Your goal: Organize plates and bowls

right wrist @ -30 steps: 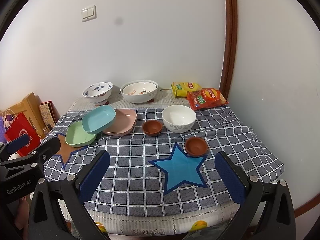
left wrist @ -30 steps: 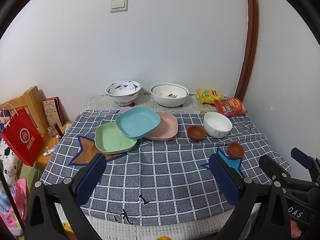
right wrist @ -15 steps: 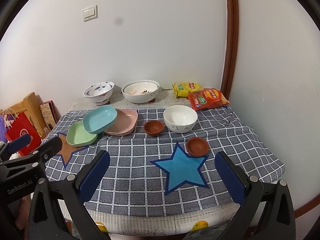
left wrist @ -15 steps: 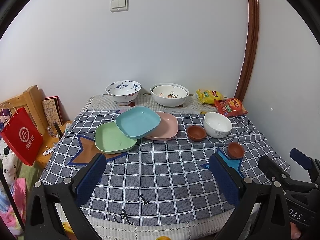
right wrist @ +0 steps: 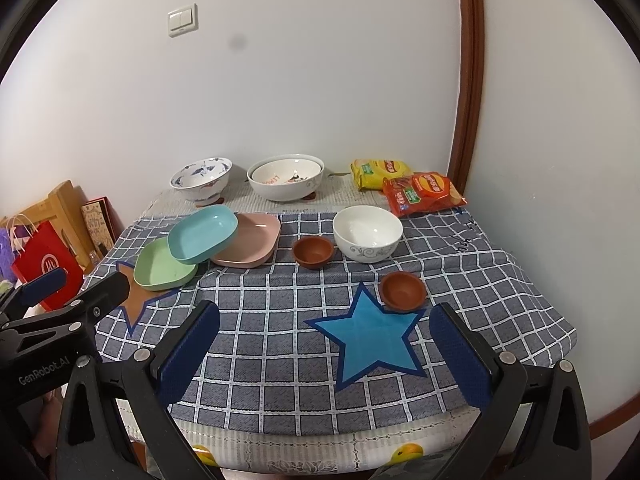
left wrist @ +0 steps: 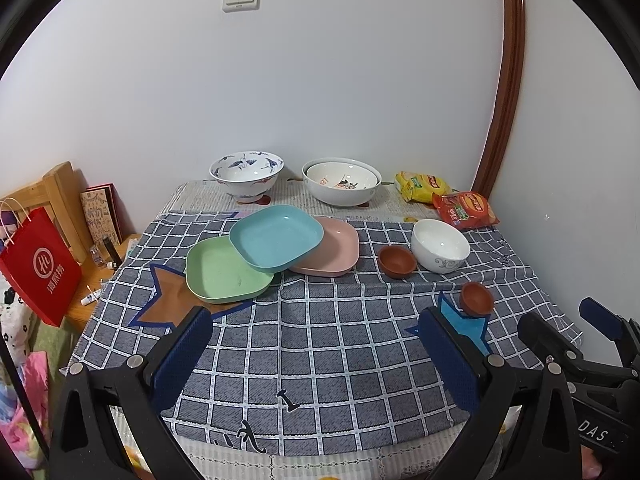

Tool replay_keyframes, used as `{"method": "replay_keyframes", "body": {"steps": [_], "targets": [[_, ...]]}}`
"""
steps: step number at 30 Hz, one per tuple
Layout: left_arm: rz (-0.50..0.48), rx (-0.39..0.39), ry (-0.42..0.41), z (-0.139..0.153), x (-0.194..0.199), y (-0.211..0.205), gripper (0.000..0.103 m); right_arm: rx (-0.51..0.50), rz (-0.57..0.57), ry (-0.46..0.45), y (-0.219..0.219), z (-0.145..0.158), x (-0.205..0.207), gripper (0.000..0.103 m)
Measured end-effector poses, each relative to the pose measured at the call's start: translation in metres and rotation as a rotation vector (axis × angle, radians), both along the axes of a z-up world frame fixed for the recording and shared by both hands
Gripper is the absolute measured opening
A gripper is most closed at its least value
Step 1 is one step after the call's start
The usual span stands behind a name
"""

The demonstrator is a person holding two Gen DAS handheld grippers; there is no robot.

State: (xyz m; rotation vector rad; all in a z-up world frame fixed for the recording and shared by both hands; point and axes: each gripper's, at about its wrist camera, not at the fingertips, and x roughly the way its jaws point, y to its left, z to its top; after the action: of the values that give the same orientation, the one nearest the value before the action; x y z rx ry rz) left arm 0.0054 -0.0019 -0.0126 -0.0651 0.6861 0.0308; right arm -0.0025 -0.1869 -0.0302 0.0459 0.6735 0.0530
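Note:
On the checked cloth a blue plate (left wrist: 276, 237) leans across a green plate (left wrist: 224, 270) and a pink plate (left wrist: 334, 248). Right of them sit a small brown bowl (left wrist: 396, 262) and a white bowl (left wrist: 439, 245). A second brown bowl (right wrist: 402, 291) rests by the blue star. At the back stand a blue-patterned bowl (left wrist: 247, 174) and a large white bowl with a smaller one nested in it (left wrist: 341, 181). My left gripper (left wrist: 316, 356) hangs open over the table's near edge. My right gripper (right wrist: 326, 354) is open too, near the blue star. Neither touches anything.
Two snack bags (left wrist: 464, 210) lie at the back right corner by a wooden door frame. A red paper bag (left wrist: 38, 266) and a wooden shelf with books (left wrist: 72, 204) stand left of the table. The wall runs close behind the table and on its right.
Both grippers have barely shifted; the right wrist view has drifted slightly. Nothing on the table has moved.

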Motion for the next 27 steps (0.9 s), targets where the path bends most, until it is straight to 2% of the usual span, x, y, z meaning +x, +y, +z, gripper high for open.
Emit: {"method": "replay_keyframes", "body": {"steps": [14,23,27], "targets": [[0.015,-0.021,0.066,-0.025,0.040,0.016,0.103,0.010,0.019,0.039,0.009,-0.014,0.039,0.103],[0.039,-0.026,0.126,-0.047,0.078,0.037,0.103,-0.005,0.065,0.083,0.029,-0.030,0.078,0.102],[0.054,-0.030,0.158,-0.058,0.097,0.048,0.100,-0.016,0.095,0.112,0.042,-0.040,0.101,0.099]]}}
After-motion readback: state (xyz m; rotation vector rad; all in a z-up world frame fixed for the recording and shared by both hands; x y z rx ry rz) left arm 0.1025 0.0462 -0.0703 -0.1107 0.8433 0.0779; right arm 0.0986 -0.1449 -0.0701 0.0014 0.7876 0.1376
